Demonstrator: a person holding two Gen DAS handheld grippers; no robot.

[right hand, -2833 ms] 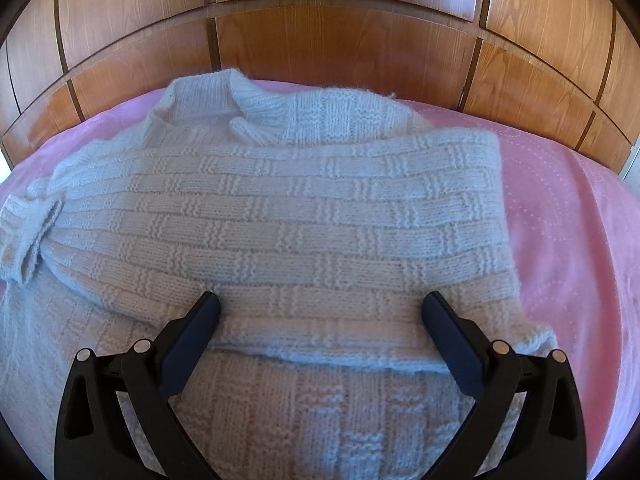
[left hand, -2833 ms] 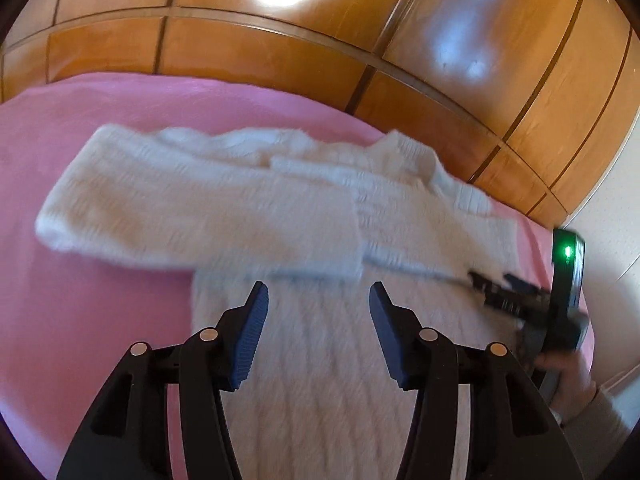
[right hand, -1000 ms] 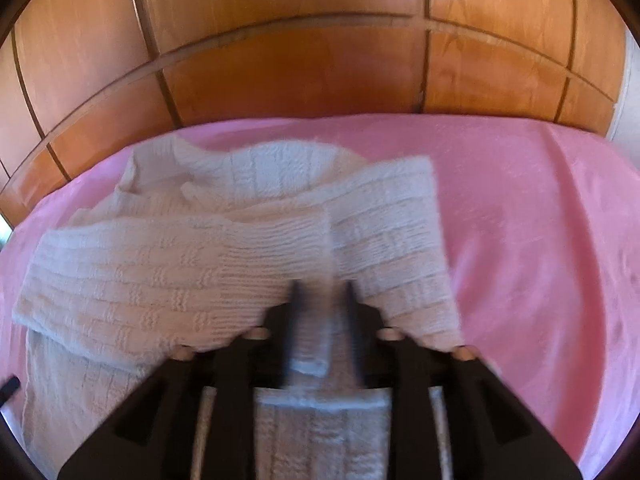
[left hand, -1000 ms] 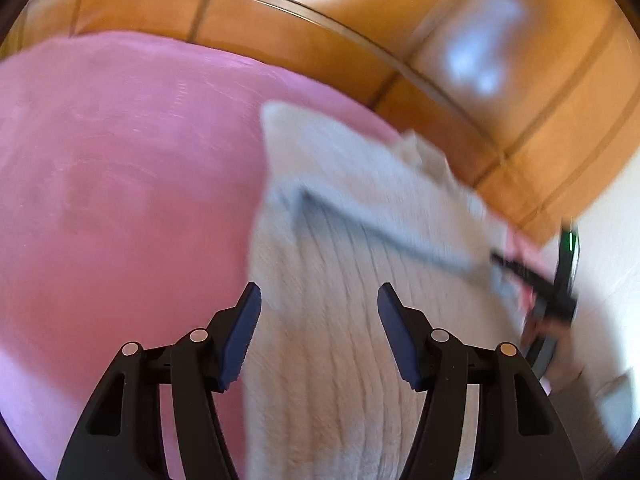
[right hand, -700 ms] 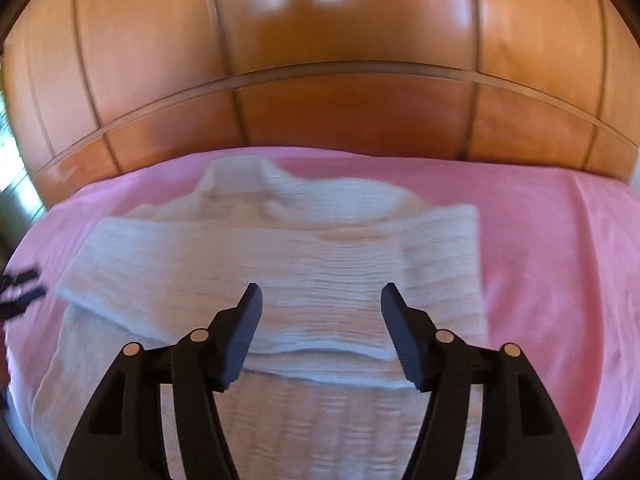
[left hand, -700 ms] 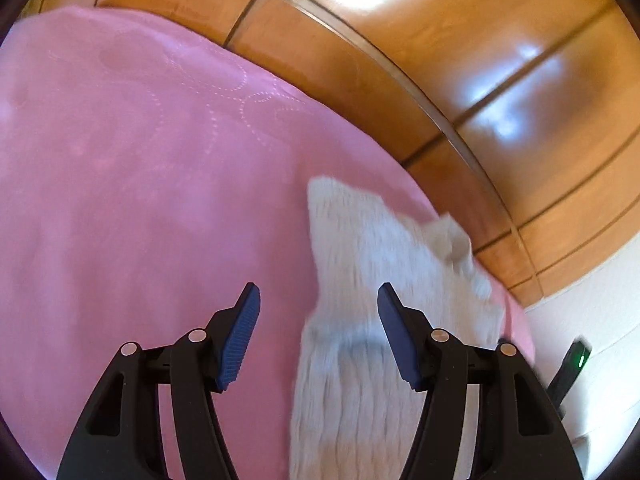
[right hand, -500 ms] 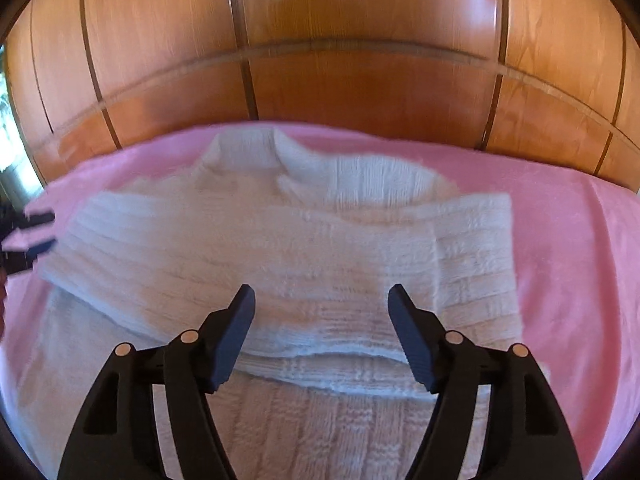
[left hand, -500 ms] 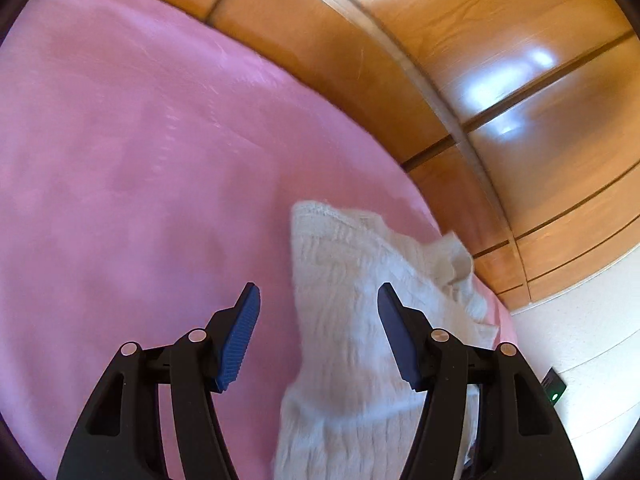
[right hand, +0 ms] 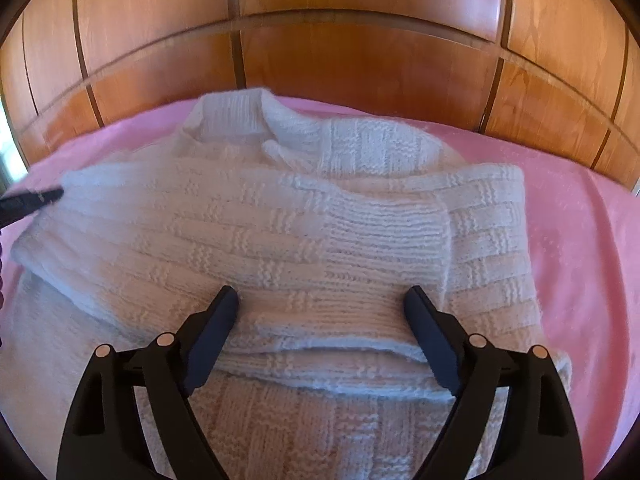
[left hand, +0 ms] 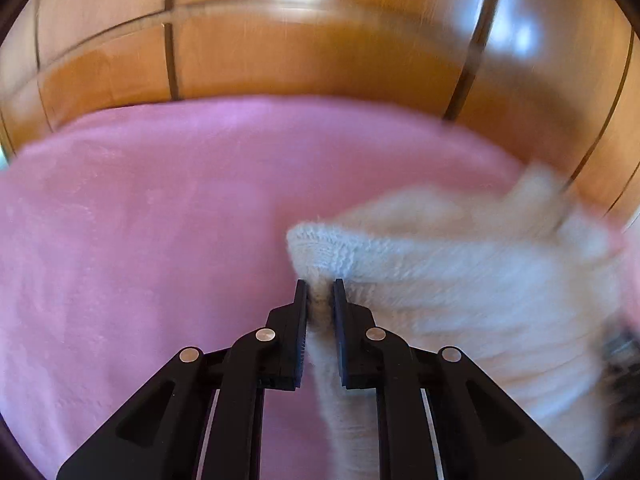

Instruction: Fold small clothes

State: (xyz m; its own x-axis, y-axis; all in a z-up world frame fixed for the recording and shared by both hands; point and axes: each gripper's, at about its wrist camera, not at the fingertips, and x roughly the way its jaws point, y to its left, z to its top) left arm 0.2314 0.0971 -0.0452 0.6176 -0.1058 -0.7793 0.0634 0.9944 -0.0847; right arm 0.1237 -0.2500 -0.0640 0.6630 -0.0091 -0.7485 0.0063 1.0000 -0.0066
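Observation:
A white knitted sweater [right hand: 304, 232] lies on the pink bedspread [right hand: 580, 240] with both sleeves folded across its chest. In the left wrist view my left gripper [left hand: 320, 292] is shut on the sweater's left side edge [left hand: 460, 292]. The same gripper's tips [right hand: 36, 200] show at the left rim of the right wrist view. My right gripper [right hand: 320, 304] is open and empty, with its fingers spread just above the folded sleeves near the sweater's middle.
A wooden panelled headboard [right hand: 360, 60] runs along the far side of the bed. Bare pink bedspread [left hand: 140, 220] lies left of the sweater.
My left gripper has swung to the sweater's left edge and shut on it. My right gripper let go of the sleeve it had laid across, opened and moved slightly closer over the sleeves.

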